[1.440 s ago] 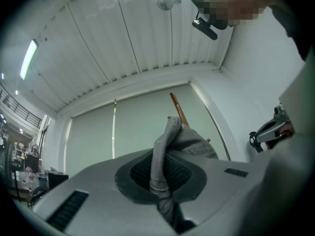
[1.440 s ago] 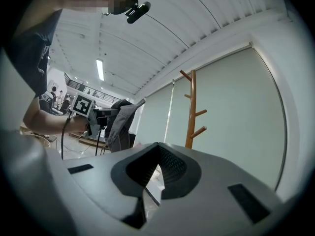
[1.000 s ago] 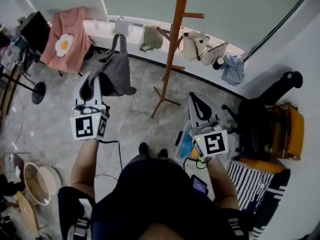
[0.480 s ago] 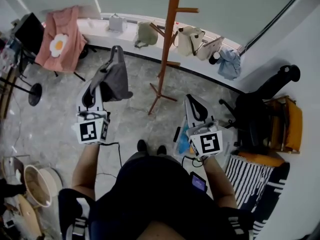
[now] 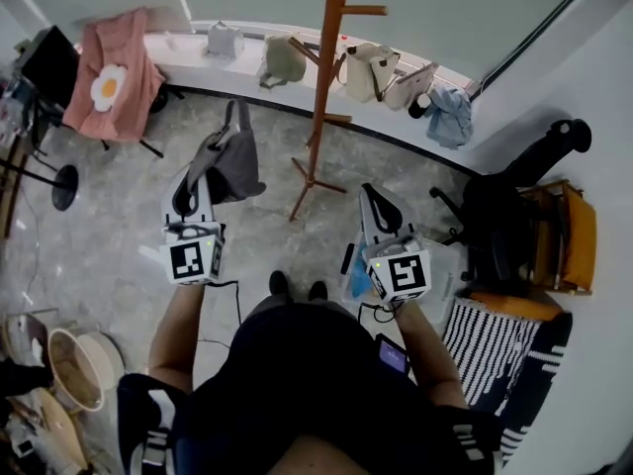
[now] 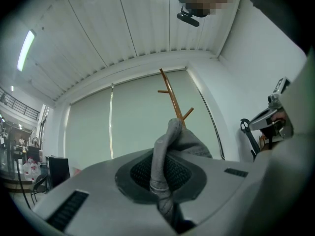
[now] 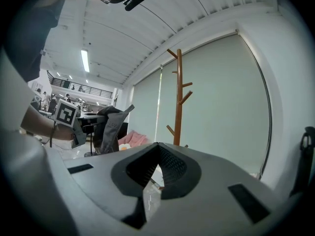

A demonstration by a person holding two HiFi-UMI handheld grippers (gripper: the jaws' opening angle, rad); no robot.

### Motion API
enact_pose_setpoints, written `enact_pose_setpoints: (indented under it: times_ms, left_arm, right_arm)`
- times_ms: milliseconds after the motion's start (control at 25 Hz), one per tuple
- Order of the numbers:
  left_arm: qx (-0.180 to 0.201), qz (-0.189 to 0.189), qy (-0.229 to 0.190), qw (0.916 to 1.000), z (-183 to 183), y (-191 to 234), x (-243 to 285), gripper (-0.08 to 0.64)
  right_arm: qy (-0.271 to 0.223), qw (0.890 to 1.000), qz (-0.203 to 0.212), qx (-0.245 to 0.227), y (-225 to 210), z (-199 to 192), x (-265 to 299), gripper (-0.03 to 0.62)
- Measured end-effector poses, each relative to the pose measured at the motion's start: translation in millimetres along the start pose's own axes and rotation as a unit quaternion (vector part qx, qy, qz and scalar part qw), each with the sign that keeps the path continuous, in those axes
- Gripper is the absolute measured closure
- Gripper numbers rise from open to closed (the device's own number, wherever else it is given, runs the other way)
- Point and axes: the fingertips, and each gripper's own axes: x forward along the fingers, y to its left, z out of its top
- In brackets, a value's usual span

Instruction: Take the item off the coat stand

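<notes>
My left gripper, clamped on the bag strap, has lowered. The bag hangs clear of the stand. Right gripper jaws together, empty.

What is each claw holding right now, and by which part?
The left claw grips the grey bag by its strap. The right claw is shut and holds nothing.

Lowers the left gripper and the grey bag hanging from it; lowers the right gripper too. Brings both slightly inward in the head view.
</notes>
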Motion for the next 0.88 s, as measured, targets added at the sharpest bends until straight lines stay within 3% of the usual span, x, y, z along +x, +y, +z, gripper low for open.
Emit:
enact_pose_setpoints:
  times_ms: [360,880]
  left_arm:
    - [-0.005,0.003,0.021,0.9998,-25,-5,-17,0.531]
    - [-0.002,0.008,0.015,0.9999,-29,-6,-21,0.531]
  right_arm:
    - [0.005,1.000,-0.011,0.014,-7,-13,-3,0.572]
    - [0.009,1.000,-0.015,0.010,-8,-16,-4,0.572]
